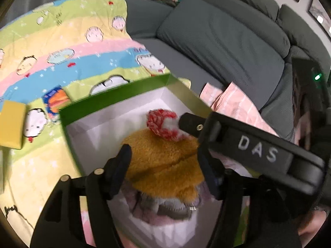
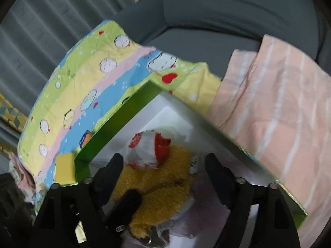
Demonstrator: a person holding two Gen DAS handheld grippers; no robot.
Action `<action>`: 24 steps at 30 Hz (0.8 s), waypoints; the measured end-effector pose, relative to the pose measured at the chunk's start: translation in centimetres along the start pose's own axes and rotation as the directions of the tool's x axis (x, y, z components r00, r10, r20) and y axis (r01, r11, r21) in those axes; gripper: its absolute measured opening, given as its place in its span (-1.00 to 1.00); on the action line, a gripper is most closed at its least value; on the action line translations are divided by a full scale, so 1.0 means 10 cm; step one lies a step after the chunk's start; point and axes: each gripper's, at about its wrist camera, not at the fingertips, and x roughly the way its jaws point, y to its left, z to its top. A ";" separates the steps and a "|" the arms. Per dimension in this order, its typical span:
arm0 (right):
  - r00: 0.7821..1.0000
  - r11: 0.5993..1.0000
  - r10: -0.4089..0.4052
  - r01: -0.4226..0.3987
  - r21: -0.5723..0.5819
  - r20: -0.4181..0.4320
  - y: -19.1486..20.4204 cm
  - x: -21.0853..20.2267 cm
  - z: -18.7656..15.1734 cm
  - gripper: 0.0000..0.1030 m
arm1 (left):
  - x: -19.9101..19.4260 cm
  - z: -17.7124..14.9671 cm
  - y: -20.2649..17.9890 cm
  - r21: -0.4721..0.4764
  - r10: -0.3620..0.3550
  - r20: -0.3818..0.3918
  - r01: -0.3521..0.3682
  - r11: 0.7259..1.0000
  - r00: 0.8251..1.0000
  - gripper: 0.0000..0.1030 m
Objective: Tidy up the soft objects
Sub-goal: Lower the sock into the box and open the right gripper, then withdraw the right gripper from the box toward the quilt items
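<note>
A mustard fuzzy soft item (image 1: 163, 161) lies in a green box (image 1: 115, 95) with a white inside, and a red-and-white knitted piece (image 1: 163, 124) rests at its far end. Grey and pink fuzzy things (image 1: 165, 208) lie under it. My left gripper (image 1: 165, 165) is open, its fingers on either side of the mustard item without pressing it. A finger (image 1: 192, 124) of my right gripper reaches in from the right and touches the knitted piece. In the right wrist view my right gripper (image 2: 165, 169) stands open over the mustard item (image 2: 161, 188) and knitted piece (image 2: 149, 146) in the box (image 2: 115, 128).
The box sits on a striped cartoon quilt (image 1: 62, 47) (image 2: 86, 62). A yellow sponge (image 1: 11, 124) (image 2: 65, 168) and an orange-blue packet (image 1: 55, 101) lie left of it. A pink striped cloth (image 1: 233, 101) (image 2: 279, 103) lies right of it, with a grey sofa (image 1: 227, 41) behind.
</note>
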 end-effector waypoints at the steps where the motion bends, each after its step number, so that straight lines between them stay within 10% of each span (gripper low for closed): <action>1: 1.000 1.000 -0.004 0.004 -0.001 0.016 0.00 -0.05 -0.01 0.66 | -0.07 -0.01 -0.01 -0.002 -0.003 0.017 0.003 1.000 1.000 0.41; 9: 0.993 0.998 0.004 0.003 -0.056 0.115 0.13 -0.35 -0.13 0.81 | -0.79 -0.30 0.23 -0.086 -0.034 0.149 0.048 0.995 0.988 0.62; 24: 0.967 0.973 0.081 -0.024 -0.228 0.240 0.81 -0.58 -0.45 0.99 | -1.74 -1.22 1.58 -0.335 0.284 0.190 -0.210 0.918 0.940 0.63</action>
